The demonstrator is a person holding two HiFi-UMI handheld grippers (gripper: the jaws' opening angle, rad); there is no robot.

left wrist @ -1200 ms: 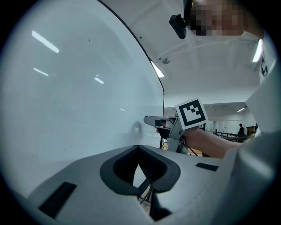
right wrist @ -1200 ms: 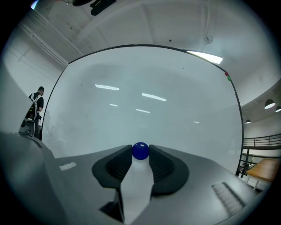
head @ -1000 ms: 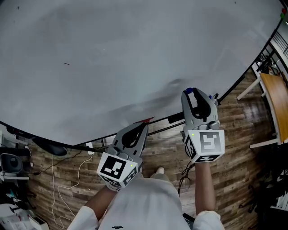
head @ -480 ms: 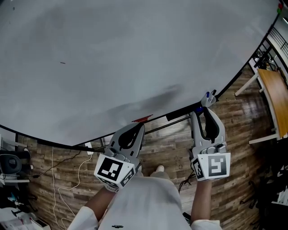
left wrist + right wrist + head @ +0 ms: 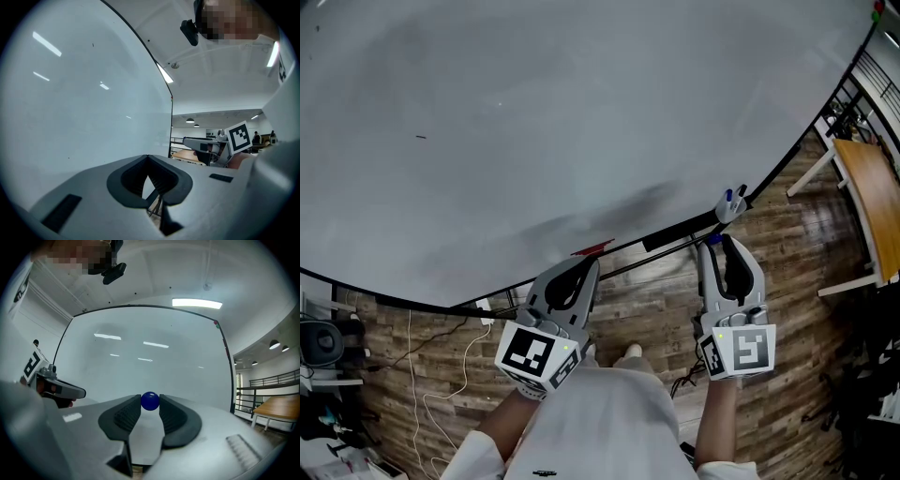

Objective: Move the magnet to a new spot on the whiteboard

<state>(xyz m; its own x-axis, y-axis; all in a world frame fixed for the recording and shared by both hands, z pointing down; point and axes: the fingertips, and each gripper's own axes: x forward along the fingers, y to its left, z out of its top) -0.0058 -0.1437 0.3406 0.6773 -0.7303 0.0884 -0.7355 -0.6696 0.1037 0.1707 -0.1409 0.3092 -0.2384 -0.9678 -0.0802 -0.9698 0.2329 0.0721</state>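
**One magnet gripped, clear of the whiteboard**

Two tongs are seen. The left tongs (image 5: 148, 158) are closed on nothing. One blue magnet (image 5: 150, 401) is gripped between the tips of the right tongs (image 5: 721, 244), short of the single whiteboard (image 5: 534, 122) beyond.

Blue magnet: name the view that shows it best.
The right gripper view: the blue magnet sits centred, pinched between the right claw tips. The head view shows that claw from above, but the magnet is too small to tell. The left gripper view doesn't show it.
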